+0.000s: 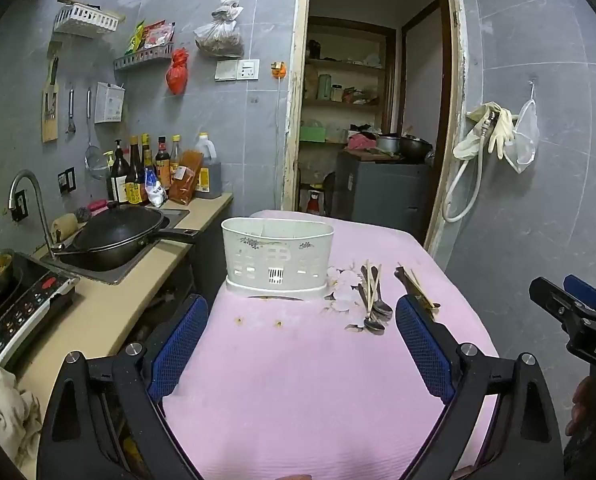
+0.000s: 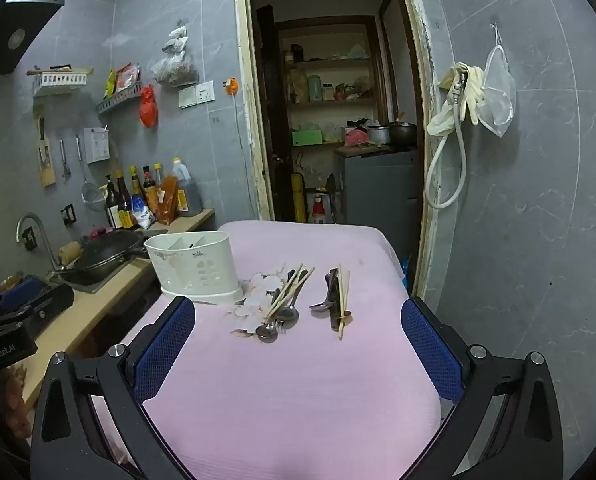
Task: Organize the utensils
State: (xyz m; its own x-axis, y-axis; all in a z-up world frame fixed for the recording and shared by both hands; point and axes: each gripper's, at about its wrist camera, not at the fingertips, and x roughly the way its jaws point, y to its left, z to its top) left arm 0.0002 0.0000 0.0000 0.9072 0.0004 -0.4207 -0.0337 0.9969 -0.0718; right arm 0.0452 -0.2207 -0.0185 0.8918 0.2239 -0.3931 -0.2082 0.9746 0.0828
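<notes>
Utensils: two loose piles on the pink cloth [image 2: 298, 400], none of them in either gripper.
Near pile [image 2: 282, 308]: metal spoons with wooden chopsticks lying across them, resting partly on a flower print in the cloth, just right of the holder.
Far pile [image 2: 335, 304]: darker spoons or ladles, hard to tell apart at this size, with chopsticks laid over them; set a little apart, to the right of the near pile.
Utensil holder [image 1: 278, 256]: white plastic, upright on its base at the left part of the cloth, divided inside; something dark shows in one compartment.
Left gripper [image 1: 301, 344]: blue-padded fingers spread wide over bare cloth in front of the holder, gripping nothing.
Right gripper [image 2: 298, 344]: fingers spread wide, nothing between them; both piles lie just beyond the fingertips.
Counter [image 1: 110, 312]: left of the cloth, with a black wok [image 1: 118, 232] sitting over the sink.
</notes>
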